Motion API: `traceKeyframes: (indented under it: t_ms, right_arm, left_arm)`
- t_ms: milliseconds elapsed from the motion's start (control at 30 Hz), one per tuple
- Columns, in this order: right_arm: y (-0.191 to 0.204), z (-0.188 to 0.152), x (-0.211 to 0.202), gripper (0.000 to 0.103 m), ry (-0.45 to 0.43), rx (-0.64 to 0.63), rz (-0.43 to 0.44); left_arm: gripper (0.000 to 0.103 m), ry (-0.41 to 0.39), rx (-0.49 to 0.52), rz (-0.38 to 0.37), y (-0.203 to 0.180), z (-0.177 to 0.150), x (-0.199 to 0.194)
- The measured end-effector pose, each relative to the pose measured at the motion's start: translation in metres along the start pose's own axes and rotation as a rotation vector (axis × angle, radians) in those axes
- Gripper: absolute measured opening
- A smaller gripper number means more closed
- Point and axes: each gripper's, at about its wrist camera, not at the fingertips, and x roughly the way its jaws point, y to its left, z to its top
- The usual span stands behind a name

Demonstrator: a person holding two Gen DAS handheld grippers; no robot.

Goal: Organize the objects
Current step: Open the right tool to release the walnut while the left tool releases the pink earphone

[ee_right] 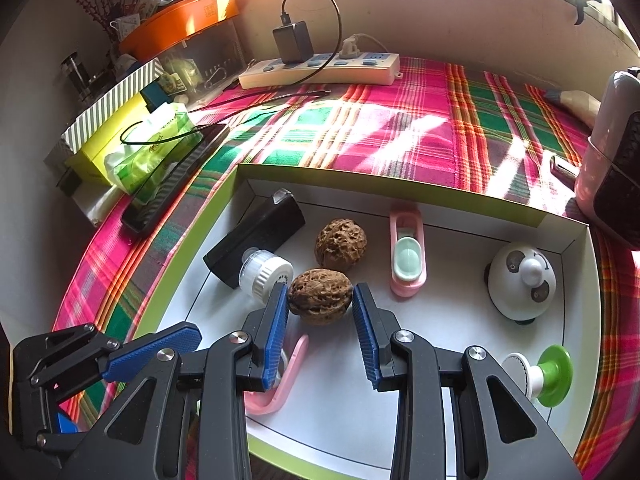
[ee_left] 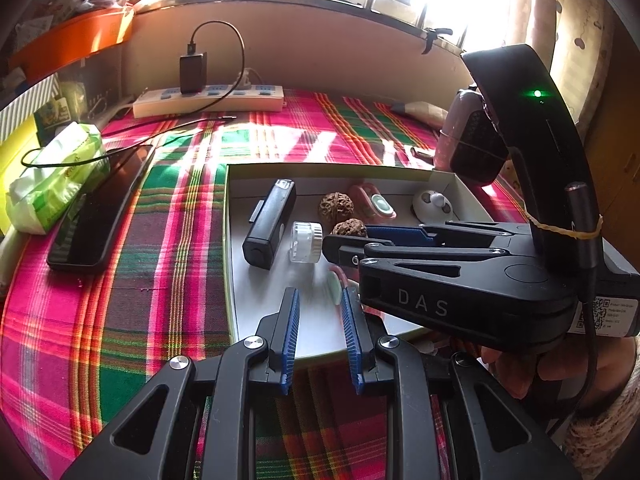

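Observation:
A shallow white box (ee_right: 576, 344) with a green rim (ee_left: 229, 240) holds small objects. My right gripper (ee_right: 320, 300) is open, its blue pads on either side of the near walnut (ee_right: 320, 295); whether they touch it I cannot tell. A second walnut (ee_right: 341, 243) lies behind. My left gripper (ee_left: 319, 298) is open and empty over the box's near edge; it shows at the lower left in the right wrist view. In the box also lie a black device (ee_right: 256, 236), a clear jar with white cap (ee_right: 264, 270), pink clips (ee_right: 407, 254), a panda toy (ee_right: 520, 282).
The box sits on a plaid cloth (ee_left: 120, 280). A phone (ee_left: 100, 208), a tissue pack (ee_left: 56, 176) and cables lie to the left. A power strip (ee_left: 208, 100) is at the back. A white and green spool (ee_right: 538, 374) is in the box's right corner.

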Motion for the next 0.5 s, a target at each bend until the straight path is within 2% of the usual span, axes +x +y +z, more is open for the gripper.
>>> traceKeyframes:
  t_ms: [167,500]
  right_arm:
    - [0.0,-0.001,-0.004,0.043,-0.008,0.009,0.008]
    - [0.001,-0.004,-0.017,0.043,-0.036,0.031,0.012]
  left_arm:
    - [0.02,-0.004,-0.002,0.008,0.0,-0.002,-0.003]
    - [0.02,-0.017,-0.007,0.015,0.0,-0.005,-0.012]
